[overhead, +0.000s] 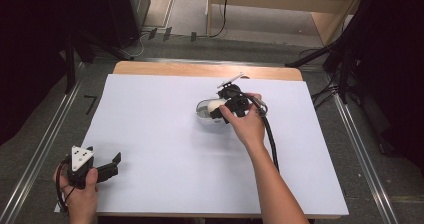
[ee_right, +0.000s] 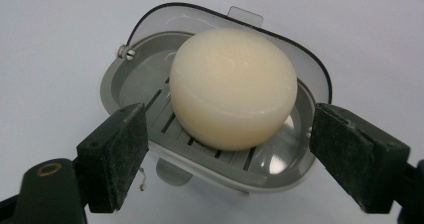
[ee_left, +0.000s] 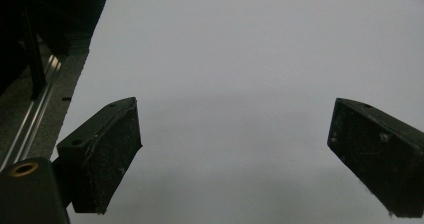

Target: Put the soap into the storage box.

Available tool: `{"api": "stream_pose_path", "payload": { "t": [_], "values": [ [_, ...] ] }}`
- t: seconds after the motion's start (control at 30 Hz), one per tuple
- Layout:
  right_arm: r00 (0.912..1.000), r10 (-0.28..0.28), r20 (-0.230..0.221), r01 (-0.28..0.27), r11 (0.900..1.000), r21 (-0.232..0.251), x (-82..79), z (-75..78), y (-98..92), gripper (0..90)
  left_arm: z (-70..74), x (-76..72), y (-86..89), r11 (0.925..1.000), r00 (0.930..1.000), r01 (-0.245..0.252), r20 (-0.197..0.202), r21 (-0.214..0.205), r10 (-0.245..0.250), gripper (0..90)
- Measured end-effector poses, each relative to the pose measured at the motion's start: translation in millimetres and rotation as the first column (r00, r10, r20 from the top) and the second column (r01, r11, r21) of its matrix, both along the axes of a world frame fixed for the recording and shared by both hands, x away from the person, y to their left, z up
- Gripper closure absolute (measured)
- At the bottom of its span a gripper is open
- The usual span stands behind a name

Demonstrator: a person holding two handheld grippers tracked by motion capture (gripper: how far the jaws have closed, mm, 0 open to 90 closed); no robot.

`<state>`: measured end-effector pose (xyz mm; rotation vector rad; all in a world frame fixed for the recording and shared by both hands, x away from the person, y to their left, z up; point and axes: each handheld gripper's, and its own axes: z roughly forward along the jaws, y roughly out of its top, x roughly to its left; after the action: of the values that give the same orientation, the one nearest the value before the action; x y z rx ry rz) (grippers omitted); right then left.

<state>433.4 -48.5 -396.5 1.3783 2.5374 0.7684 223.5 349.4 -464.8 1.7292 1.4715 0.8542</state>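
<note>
A round cream bar of soap (ee_right: 232, 86) lies on the slatted floor of a grey soap dish (ee_right: 125, 84), whose clear lid (ee_right: 165, 15) stands swung back behind it. The dish (overhead: 201, 112) rests right of the middle of the white sheet, with the soap (overhead: 215, 105) in it. My right gripper (ee_right: 230, 159) is open, one jaw on either side of the dish's near end, and neither pad presses on the soap. It reaches in from the right (overhead: 219, 113). At the front left corner, my left gripper (overhead: 114, 165) is open over bare sheet (ee_left: 235, 154), with nothing between its fingers.
A white sheet (overhead: 165, 134) covers a wooden table (overhead: 200, 70). Metal rails (overhead: 45, 144) run along both sides of the table. The right gripper's black cable (overhead: 272, 141) trails back over the sheet beside the forearm. Dark stands and cables sit on the floor behind.
</note>
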Motion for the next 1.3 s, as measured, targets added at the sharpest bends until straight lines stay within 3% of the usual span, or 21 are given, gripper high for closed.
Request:
{"api": "stream_pose_path", "payload": {
  "t": [0.47,1.3],
  "values": [
    [0.9996,-0.016,0.023,0.016,0.9996,0.022,-15.0,9.0,-22.4,16.2,0.0,0.2,-0.1,1.0,1.0,-0.002,-0.002,0.002,0.002,7.4],
    [0.9989,-0.025,0.039,0.024,0.9994,0.023,-54.7,-3.3,-74.6,13.7,0.0,0.1,-0.5,1.0,1.0,-0.001,-0.004,0.005,0.001,7.4]
  ]
}}
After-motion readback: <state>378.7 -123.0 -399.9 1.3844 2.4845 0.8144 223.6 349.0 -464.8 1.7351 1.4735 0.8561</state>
